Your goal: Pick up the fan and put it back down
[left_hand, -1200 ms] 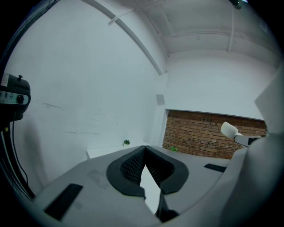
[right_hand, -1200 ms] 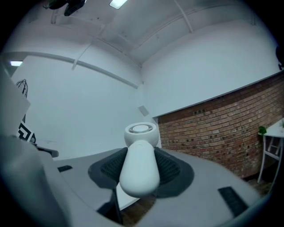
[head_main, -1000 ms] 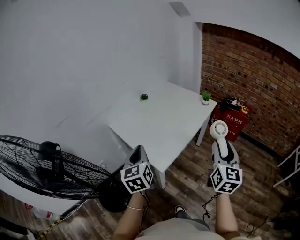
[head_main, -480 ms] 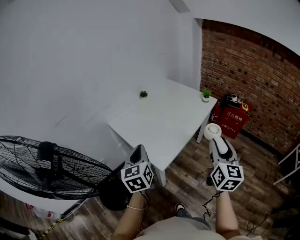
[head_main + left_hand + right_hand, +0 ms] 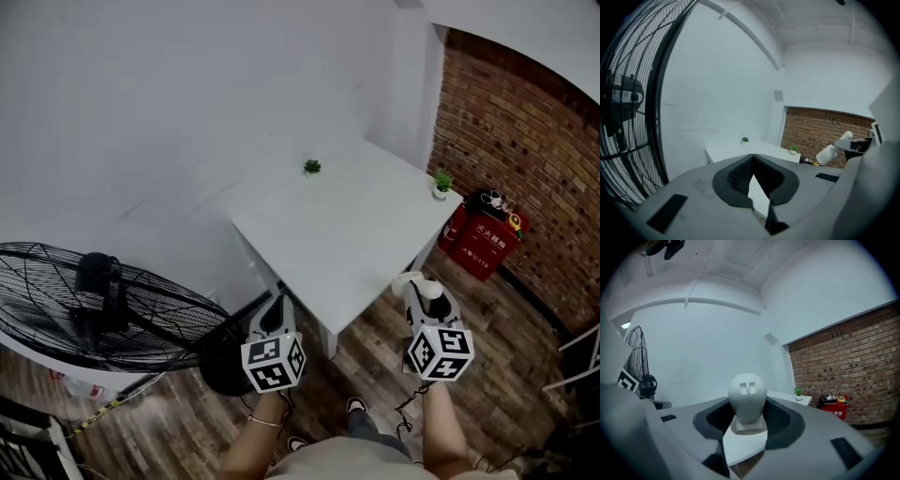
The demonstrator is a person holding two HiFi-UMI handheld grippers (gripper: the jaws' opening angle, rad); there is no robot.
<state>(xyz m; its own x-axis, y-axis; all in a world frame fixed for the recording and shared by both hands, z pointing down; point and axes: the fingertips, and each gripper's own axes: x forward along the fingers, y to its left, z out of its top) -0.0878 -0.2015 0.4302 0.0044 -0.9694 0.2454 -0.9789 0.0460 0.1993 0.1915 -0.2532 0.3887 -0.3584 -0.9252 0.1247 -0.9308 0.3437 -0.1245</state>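
Observation:
A small white fan (image 5: 747, 393) with a rounded head sits between the jaws of my right gripper (image 5: 747, 414), which is shut on it. In the head view the right gripper (image 5: 422, 295) holds the white fan (image 5: 412, 281) in the air just off the near corner of the white table (image 5: 356, 234). The left gripper (image 5: 278, 305) hovers by the table's near left edge; its jaws (image 5: 752, 159) meet at the tips with nothing between them. From the left gripper view the white fan (image 5: 834, 149) shows at right.
A large black cage floor fan (image 5: 94, 309) stands at the left, close to the left gripper, with its round base (image 5: 220, 375) on the wood floor. Two little potted plants (image 5: 312, 167) (image 5: 441, 183) sit on the table. A red box (image 5: 483, 239) stands by the brick wall (image 5: 525, 159).
The right gripper with the white fan has moved left and nearer, toward the table's near corner. The head view has shifted, so the table sits further right. The left gripper has barely moved.

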